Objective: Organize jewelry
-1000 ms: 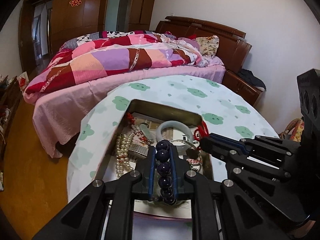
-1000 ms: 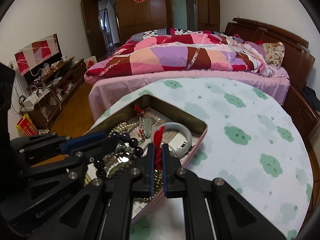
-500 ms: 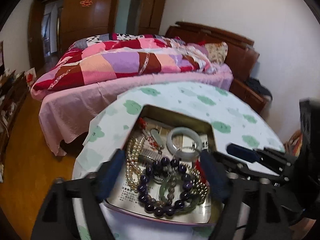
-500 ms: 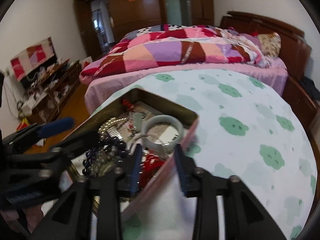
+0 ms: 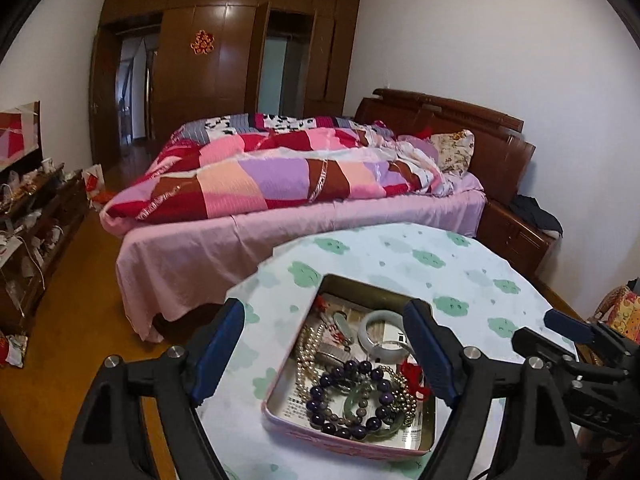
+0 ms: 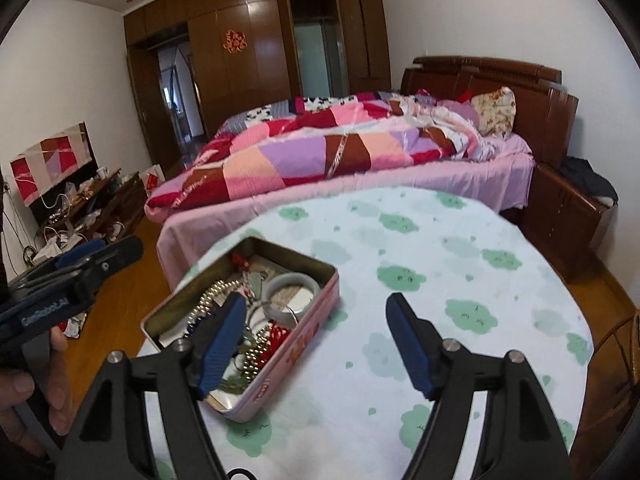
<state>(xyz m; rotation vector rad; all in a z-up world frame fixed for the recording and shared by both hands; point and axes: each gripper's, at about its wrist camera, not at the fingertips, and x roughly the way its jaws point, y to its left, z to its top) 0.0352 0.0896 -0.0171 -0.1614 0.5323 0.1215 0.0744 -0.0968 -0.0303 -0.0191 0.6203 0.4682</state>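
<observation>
A pink metal tin (image 5: 280,420) sits on the round table and shows in the right wrist view (image 6: 308,344) too. In it lie a dark purple bead bracelet (image 5: 348,396), a pale jade bangle (image 5: 382,330), a pearl strand (image 5: 306,350), a red cord (image 5: 414,376) and gold beads. My left gripper (image 5: 326,354) is open and empty, raised above the tin. My right gripper (image 6: 316,342) is open and empty, above the tin's right edge and the cloth.
The table has a white cloth with green clouds (image 6: 440,280). A bed with a patchwork quilt (image 5: 280,176) stands beyond it. A cluttered low cabinet (image 5: 32,216) lines the left wall. Wooden floor lies left of the table.
The left gripper let go of the purple bead bracelet, which now lies in the tin. The right gripper let go of the red cord. Both opened and pulled up and back.
</observation>
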